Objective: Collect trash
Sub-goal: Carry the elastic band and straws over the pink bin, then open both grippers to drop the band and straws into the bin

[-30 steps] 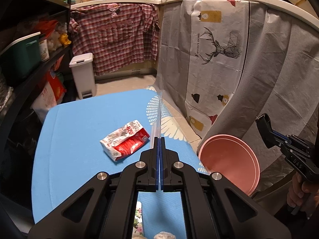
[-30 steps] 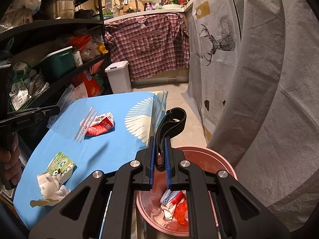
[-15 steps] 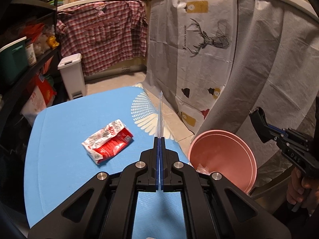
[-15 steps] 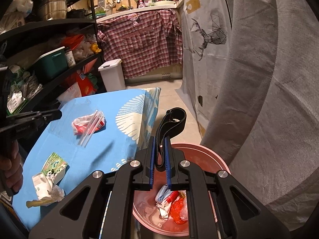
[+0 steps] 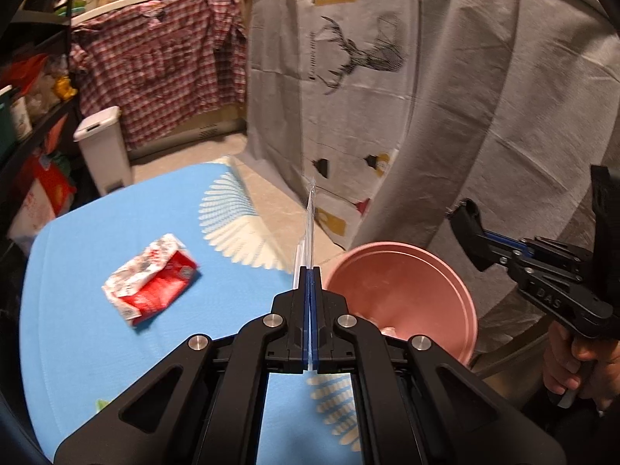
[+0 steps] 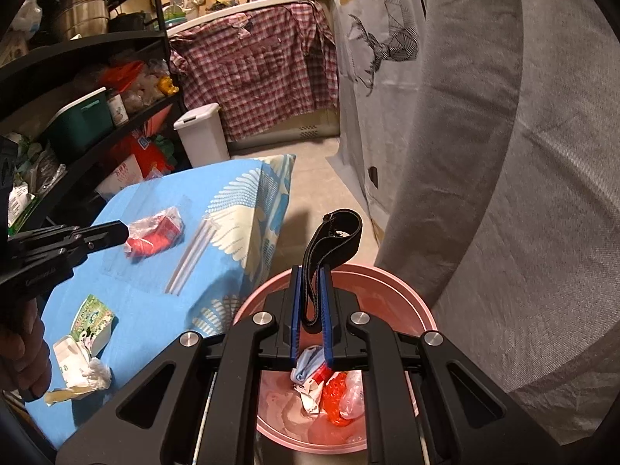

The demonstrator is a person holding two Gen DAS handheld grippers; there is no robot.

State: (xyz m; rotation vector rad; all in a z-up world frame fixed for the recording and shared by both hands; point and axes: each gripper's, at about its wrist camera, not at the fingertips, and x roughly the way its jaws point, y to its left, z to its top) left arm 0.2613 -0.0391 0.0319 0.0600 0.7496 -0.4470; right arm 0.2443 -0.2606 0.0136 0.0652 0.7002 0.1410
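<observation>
Here the left gripper [image 5: 309, 294] pinches a thin, floppy clear bag [image 6: 155, 248] mid-frame. The right gripper [image 6: 310, 310] squeezes a soft black strap [image 6: 333, 232] above the pink bowl [image 6: 407, 302].

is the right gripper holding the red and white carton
No, the right gripper is shut on a black strap above the pink basin, while the red and white carton lies on the blue table.

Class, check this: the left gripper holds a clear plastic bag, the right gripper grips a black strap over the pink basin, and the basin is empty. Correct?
Not quite. The pink basin is not empty: the right wrist view shows crumpled wrappers lying in it. The rest holds: the left gripper pinches the clear plastic bag, and the right gripper grips the black strap over the basin.
</observation>
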